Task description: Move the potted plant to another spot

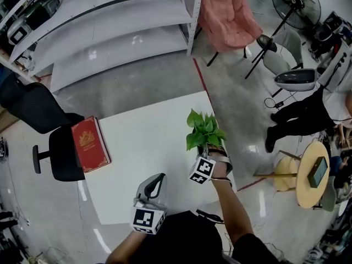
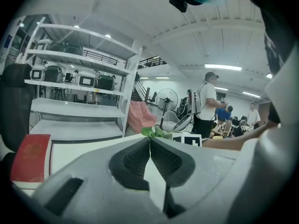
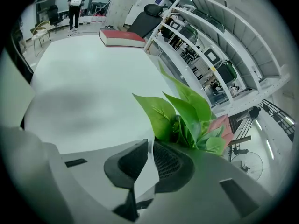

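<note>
The potted plant (image 1: 203,130), with broad green leaves, stands at the right edge of the white table (image 1: 144,147). My right gripper (image 1: 212,152) is at its base and hides the pot. In the right gripper view the jaws (image 3: 150,143) are closed to a thin slit with a pale sliver between the tips, and the leaves (image 3: 182,111) rise right behind the right jaw. My left gripper (image 1: 159,178) hovers over the table's near edge, left of the plant. Its pads (image 2: 150,140) meet with nothing between them, and the plant (image 2: 154,132) shows just beyond.
A red book (image 1: 89,143) lies on the table's left edge, with a black office chair (image 1: 55,147) beside it. White shelving (image 1: 110,32) stands behind the table. To the right are a pink chair (image 1: 228,15), a fan (image 1: 297,4), a person (image 1: 308,111) and a round yellow stool (image 1: 313,175).
</note>
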Demonstrator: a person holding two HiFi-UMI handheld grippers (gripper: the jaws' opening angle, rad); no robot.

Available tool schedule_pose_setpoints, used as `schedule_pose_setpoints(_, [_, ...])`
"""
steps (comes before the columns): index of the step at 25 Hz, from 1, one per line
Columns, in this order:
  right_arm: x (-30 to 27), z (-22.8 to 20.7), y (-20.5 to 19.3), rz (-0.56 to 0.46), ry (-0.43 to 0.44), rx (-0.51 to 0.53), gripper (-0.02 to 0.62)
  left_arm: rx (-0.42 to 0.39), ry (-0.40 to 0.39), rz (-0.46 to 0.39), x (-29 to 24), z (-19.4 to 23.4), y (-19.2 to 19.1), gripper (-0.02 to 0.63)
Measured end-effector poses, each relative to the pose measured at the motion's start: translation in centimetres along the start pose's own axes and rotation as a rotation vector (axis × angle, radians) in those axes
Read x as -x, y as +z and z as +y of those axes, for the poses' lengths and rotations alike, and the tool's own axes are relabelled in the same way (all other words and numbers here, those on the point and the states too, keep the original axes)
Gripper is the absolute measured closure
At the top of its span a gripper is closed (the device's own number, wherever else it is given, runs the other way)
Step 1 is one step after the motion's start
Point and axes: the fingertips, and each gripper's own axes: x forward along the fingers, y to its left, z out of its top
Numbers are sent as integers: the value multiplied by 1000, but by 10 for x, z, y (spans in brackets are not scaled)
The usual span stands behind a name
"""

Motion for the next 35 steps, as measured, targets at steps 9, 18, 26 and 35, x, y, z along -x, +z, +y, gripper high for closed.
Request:
schedule_pose_setpoints(9, [-38, -41, -4, 22, -12, 17, 574, 15, -10, 36, -20, 14, -7, 588])
schedule_pose_setpoints(18, [-59, -82, 4, 8, -37, 33, 574, 10, -5, 67, -32, 23, -10, 588])
schedule_pose_setpoints(26, [-76, -92, 1, -8, -38, 64, 574, 34, 34, 56, -41, 32, -13, 588])
schedule_pose_setpoints(35, [-78, -92, 1, -30, -50, 53, 566, 43, 63, 46, -42, 33, -14, 587])
